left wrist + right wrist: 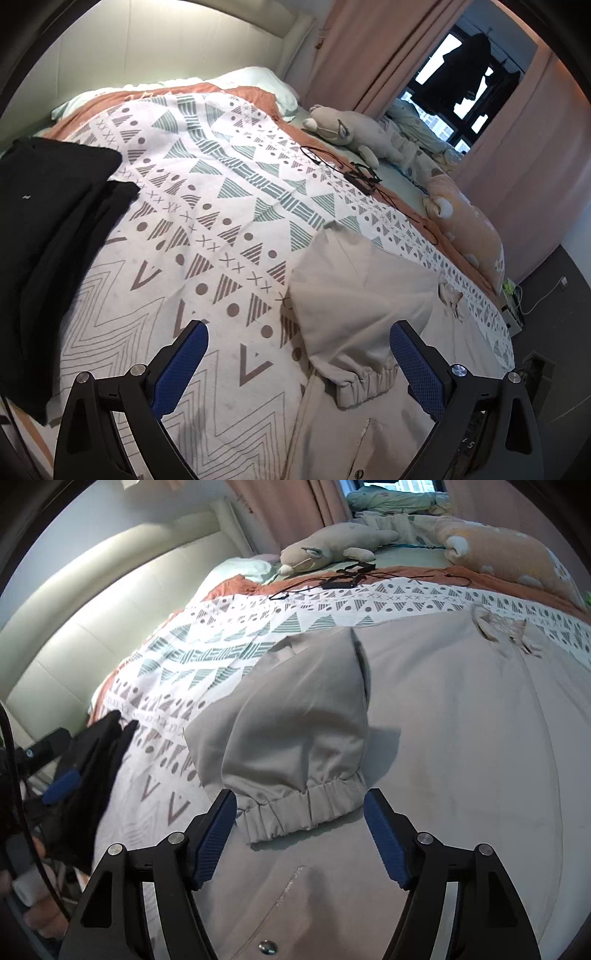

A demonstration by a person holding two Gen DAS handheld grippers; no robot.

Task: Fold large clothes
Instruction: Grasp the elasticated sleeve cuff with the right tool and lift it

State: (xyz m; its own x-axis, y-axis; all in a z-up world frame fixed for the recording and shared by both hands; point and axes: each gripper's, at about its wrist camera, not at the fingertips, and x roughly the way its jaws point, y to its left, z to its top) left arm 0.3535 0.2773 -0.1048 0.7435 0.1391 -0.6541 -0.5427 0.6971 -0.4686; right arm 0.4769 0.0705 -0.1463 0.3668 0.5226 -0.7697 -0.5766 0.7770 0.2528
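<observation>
A large beige jacket lies spread on the patterned bed cover. One sleeve is folded over the jacket's body, its elastic cuff towards me. My right gripper is open and empty, hovering just in front of the cuff. In the left wrist view the jacket lies at the lower right with the cuff between the fingers' far ends. My left gripper is open and empty above the bed cover, left of the sleeve.
A pile of folded black clothes lies at the left edge of the bed. A black cable with a small device lies on the cover further back. Plush toys and a peach pillow line the far side by pink curtains.
</observation>
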